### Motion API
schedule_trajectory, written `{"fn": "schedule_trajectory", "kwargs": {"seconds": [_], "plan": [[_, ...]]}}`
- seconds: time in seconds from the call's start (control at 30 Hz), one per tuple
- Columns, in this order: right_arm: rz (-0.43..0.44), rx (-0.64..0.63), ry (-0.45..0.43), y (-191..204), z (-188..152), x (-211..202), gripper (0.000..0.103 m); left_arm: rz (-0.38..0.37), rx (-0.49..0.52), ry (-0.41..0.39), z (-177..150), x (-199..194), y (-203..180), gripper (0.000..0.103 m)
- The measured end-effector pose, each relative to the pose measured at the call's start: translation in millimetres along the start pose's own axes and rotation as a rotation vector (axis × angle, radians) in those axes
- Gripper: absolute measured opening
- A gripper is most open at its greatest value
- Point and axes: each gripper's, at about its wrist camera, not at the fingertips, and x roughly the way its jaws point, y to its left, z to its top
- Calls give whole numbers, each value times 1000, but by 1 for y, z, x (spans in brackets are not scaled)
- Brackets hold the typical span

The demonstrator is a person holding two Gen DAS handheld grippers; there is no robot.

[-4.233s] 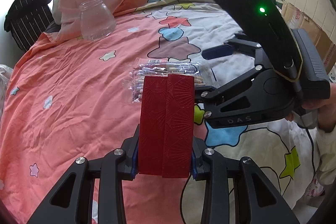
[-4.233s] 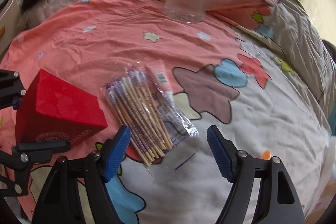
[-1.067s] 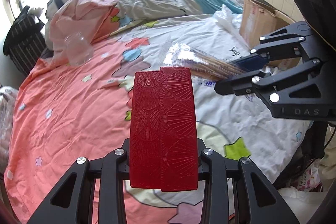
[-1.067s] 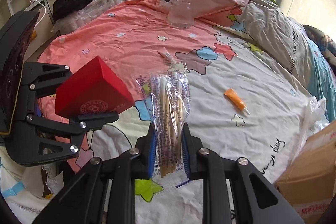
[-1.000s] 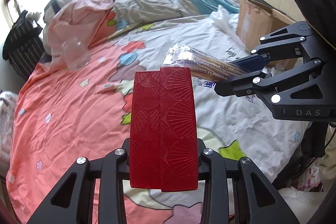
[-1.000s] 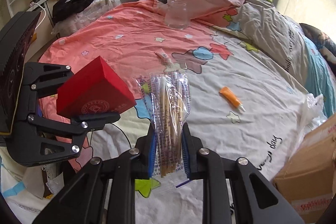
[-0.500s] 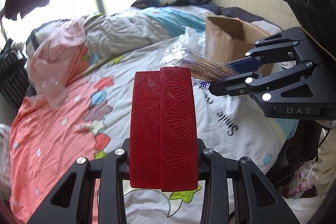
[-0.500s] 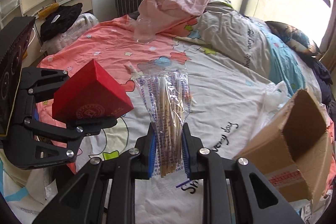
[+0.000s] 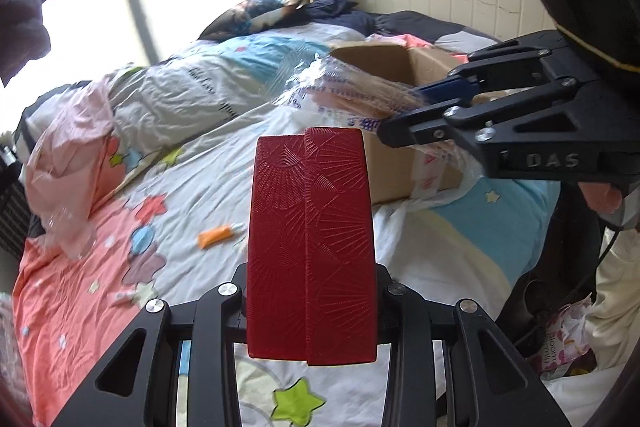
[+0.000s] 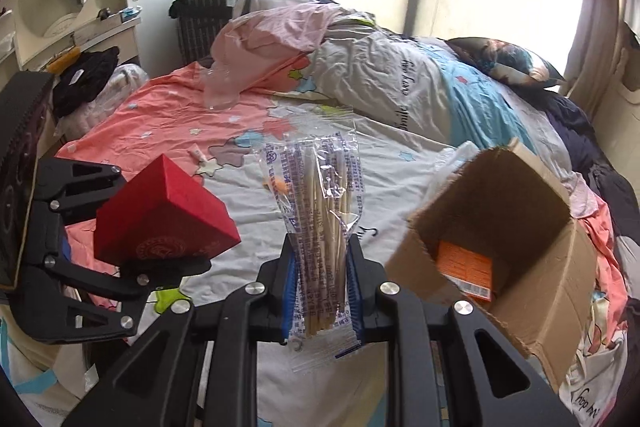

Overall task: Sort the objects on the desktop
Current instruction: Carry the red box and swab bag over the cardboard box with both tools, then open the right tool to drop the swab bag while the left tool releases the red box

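Star-print bedspread — open cardboard box on it

Red box: matt embossed card, between the jaws.
Stick packet: glossy clear plastic, wooden sticks inside.
Carton: plain brown cardboard.
Bedsheet: creased printed cloth.

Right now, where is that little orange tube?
In the left wrist view, the orange tube lies on the bedspread, left of the held red box.
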Motion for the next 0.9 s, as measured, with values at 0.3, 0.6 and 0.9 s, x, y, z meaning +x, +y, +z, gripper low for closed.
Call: {"fn": "schedule_trajectory", "kwargs": {"seconds": [0.3, 0.6, 0.9], "plan": [[-46, 72, -16, -47, -17, -15, 21, -62, 53, -17, 36, 16, -34, 35], [-85, 158, -23, -94, -33, -25, 21, -129, 86, -38, 67, 31, -59, 35], [-125, 211, -11, -123, -40, -17, 21, -175, 96, -34, 97, 48, -72, 35]]}}
